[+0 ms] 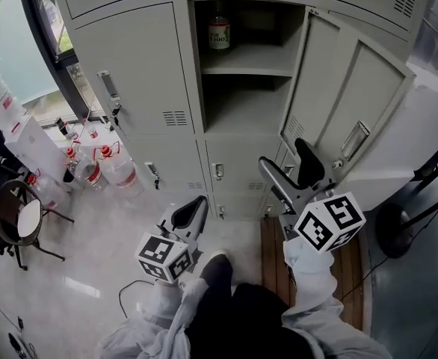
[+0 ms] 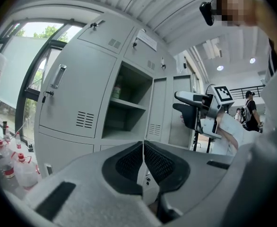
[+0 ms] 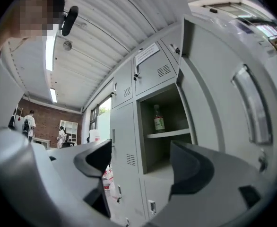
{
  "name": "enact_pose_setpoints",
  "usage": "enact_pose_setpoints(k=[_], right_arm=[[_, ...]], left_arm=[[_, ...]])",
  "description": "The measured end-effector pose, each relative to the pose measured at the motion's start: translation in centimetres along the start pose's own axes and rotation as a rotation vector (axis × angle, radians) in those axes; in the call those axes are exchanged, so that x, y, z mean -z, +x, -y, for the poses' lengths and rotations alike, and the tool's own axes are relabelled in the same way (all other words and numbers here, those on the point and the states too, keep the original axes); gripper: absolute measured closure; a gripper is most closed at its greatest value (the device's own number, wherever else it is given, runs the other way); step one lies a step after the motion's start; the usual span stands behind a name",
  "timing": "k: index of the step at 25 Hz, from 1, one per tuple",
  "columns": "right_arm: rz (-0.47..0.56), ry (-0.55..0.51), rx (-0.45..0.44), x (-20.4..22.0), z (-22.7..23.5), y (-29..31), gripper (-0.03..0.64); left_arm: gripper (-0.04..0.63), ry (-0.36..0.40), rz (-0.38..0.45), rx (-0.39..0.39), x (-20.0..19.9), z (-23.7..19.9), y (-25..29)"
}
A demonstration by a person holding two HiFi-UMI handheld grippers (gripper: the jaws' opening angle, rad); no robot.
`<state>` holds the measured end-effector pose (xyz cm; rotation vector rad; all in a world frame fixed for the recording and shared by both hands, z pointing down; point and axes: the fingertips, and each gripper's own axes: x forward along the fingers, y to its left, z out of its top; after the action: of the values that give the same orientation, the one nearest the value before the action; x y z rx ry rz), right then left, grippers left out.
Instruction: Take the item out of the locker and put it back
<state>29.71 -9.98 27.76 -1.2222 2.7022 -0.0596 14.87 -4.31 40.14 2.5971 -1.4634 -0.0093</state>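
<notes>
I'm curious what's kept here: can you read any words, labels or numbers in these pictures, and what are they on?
No text reads clearly.
Bottle: label print too blurred to read.
Notice on the upper locker door: too small to read.
Jug: red label, blurred.
Cube: black-and-white patterns only, no words.

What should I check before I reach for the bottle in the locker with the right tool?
1. locker door open: ok.
2. bottle upright on the upper shelf: ok.
3. right tool jaws apart, nothing between them: ok.
4. right tool at the bottle: not ok, well short of it.
5. left tool shut, empty, low and left of the opening: ok.
</notes>
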Motion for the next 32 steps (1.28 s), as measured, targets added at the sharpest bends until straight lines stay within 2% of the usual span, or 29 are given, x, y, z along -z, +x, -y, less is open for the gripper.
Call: enact_pose_setpoints(k=[2, 4, 6, 9, 13, 21, 32], right_arm=[[-0.002, 0.043, -0.005, 1.5, -0.9, -2.2, 0.286], [-0.008, 0.087, 0.029, 3.4, -1.4, -4.1, 0.377], [-0.032, 0.114, 0.077, 5.2, -1.5, -5.5, 0.422], [-0.07, 0.096, 0.155, 7.3, -0.9, -7.1, 0.502], [-0.109, 0.038, 0.213, 8.7, -0.3, -8.8, 0.601], [-0.212, -0.001, 0.246, 11.9, 0.1, -10.5, 0.617], [-0.233, 0.019, 0.222, 12.8, 0.2, -10.4, 0.617]], left_arm=[[0.581, -0.004, -0.003, 0.007, 0.4, 0.8, -0.4], [0.581, -0.005, -0.009, 0.01, 0.8, 1.2, -0.8], [0.581, -0.011, -0.009, 0.004, 1.0, 1.3, -1.1], [0.581, -0.03, -0.004, -0.004, 1.5, 1.5, -1.6], [0.581, -0.054, -0.012, -0.007, 2.8, 1.9, -1.9], [0.581, -0.065, -0.045, -0.012, 4.8, 2.7, -2.0], [0.581, -0.063, -0.056, -0.021, 5.2, 2.9, -1.5]])
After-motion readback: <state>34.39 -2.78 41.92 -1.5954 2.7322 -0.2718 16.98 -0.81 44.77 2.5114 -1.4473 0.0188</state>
